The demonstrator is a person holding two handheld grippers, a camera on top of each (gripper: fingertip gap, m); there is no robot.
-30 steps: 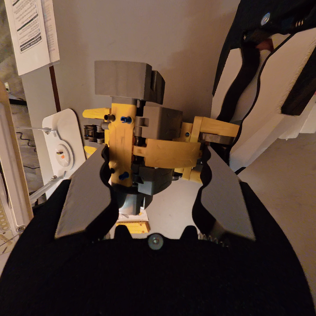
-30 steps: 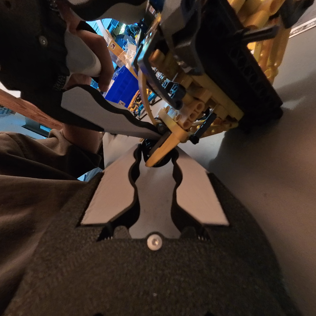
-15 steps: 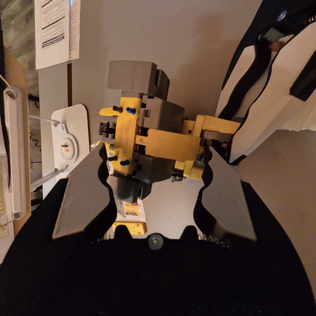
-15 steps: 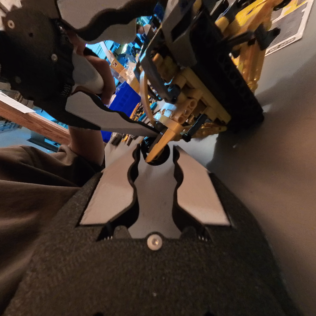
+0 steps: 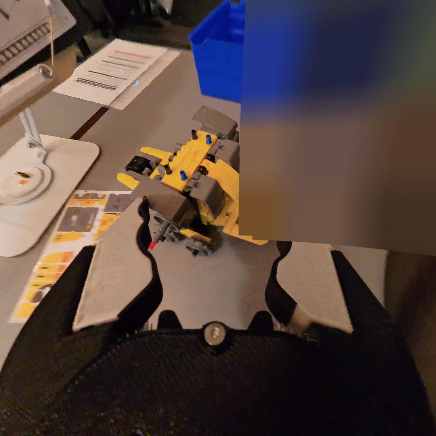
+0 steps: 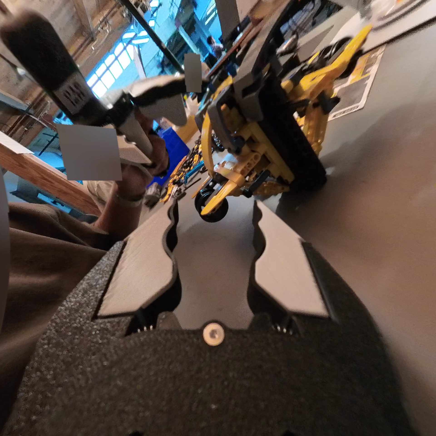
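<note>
Both tools gape, gripping nothing — the left tool [image 5: 210, 226] sits just behind the yellow-and-grey brick model [image 5: 188, 174] on the grey surface [image 5: 212, 283], the right tool [image 6: 214, 207] near its black wheel [image 6: 213, 207].

My left gripper [image 5: 212, 238] let go of the yellow brick model [image 5: 188, 174]; my right gripper [image 6: 214, 212] opened, backed off.

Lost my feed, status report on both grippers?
Left gripper open, empty. Right gripper open, empty. Yellow brick model on table, ahead of both. Nothing between.
</note>
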